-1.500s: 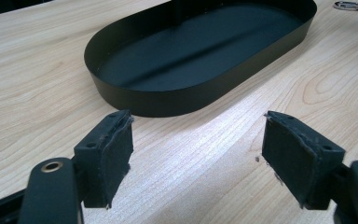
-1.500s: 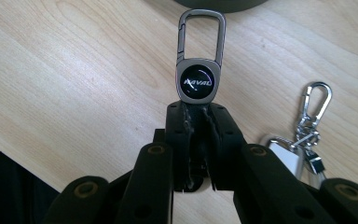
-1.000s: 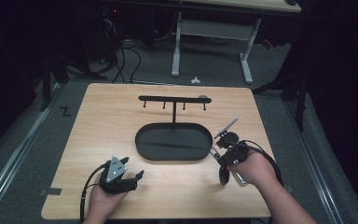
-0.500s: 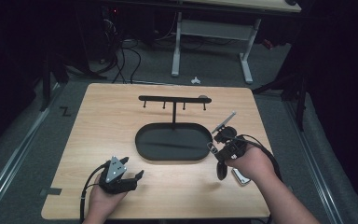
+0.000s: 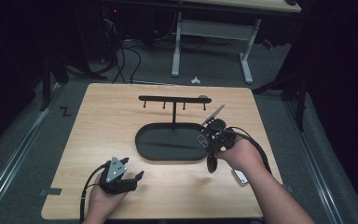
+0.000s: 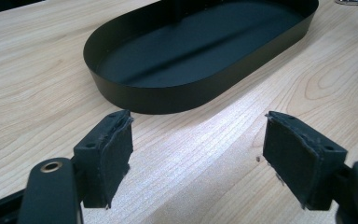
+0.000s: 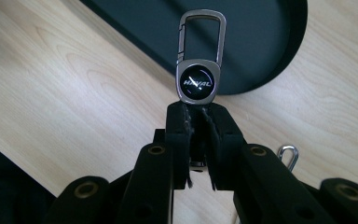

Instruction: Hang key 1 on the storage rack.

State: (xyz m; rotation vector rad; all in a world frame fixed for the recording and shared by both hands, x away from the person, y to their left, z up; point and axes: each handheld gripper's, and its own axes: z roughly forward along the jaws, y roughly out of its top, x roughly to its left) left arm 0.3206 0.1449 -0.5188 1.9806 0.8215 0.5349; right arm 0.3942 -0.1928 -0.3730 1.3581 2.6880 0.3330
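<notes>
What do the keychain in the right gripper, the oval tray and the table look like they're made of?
The keychain looks like brushed grey metal: dull sheen on its carabiner loop, with a glossy black emblem disc. The oval tray seems thin sheet metal with a matte black coat, though plastic is possible. The table shows light wood grain, maybe laminate.

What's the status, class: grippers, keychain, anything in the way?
Right gripper shut on keychain, above tray rim. Left gripper open, idle near tray. Hook stand unobstructed.

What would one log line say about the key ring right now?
right gripper: shut on metal key ring | above black oval tray edge | left gripper: open, empty | hook rack: bare
</notes>
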